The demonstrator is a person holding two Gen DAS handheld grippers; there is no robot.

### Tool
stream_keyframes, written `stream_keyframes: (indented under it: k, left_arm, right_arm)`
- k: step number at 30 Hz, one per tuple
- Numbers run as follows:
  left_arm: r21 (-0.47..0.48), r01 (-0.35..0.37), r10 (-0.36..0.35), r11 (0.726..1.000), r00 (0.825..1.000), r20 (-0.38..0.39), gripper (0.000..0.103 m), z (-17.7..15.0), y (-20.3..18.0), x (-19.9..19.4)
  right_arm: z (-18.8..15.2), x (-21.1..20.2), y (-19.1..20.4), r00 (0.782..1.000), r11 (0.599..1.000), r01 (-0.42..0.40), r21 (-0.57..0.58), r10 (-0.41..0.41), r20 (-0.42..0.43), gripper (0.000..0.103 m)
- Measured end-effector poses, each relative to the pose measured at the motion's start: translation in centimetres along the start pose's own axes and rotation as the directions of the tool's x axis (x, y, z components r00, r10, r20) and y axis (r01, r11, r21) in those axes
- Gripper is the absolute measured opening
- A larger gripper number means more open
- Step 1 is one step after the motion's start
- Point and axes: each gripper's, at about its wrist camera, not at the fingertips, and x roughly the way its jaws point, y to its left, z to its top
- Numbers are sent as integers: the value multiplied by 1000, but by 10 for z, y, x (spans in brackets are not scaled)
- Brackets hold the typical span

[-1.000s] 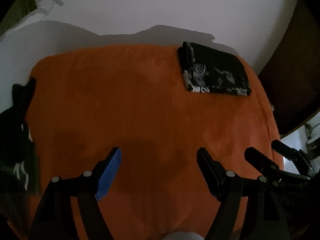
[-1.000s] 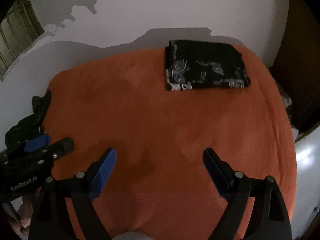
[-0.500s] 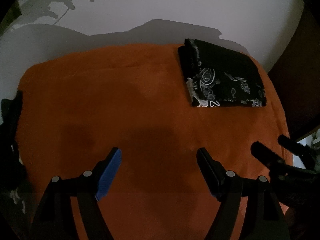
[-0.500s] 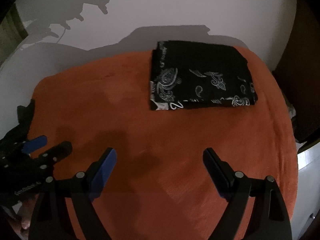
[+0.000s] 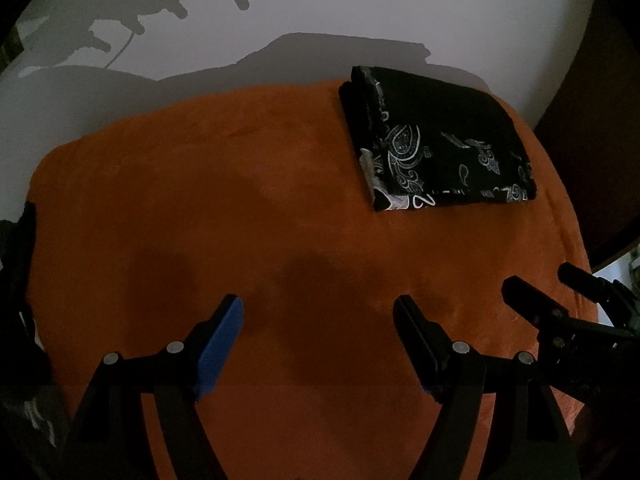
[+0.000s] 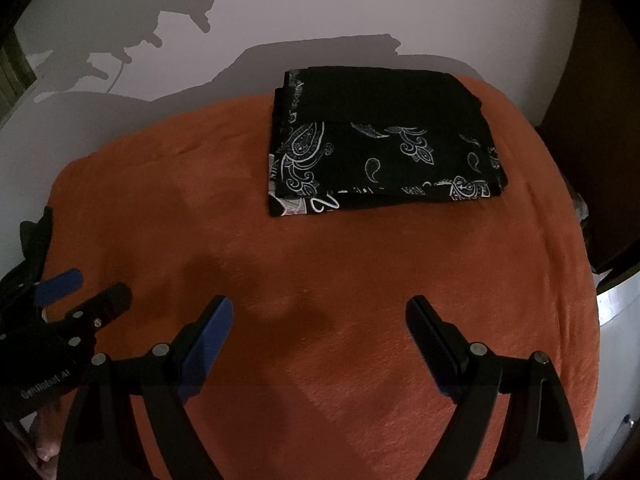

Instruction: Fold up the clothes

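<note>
Item: black paisley-print cloth, folded into a rectangle [image 6: 380, 140], lying at the far right of the orange plush-covered surface [image 6: 200, 216].
Left tongs [image 5: 318, 324] and right tongs [image 6: 319, 324]: both spread wide, empty, above bare orange.
Step, judged: between garments; next calls for fetching an unfolded piece.

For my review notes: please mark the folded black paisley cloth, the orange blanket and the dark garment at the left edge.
Folded black paisley cloth [image 6: 384, 148], right wrist view, middle of top layer.
Orange blanket [image 6: 360, 272], right wrist view, bare middle.
Dark garment [image 5: 18, 280], left wrist view, visible edge.
</note>
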Motion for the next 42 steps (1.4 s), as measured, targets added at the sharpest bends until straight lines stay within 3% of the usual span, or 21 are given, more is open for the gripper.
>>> stream_keyframes:
  k: [42]
  left_arm:
    - [-22,15,-16,1000,1000,-16,78,-6,5,4]
  right_arm:
    - [-5,7,5,1000,1000,-17,-3,17,-21,88]
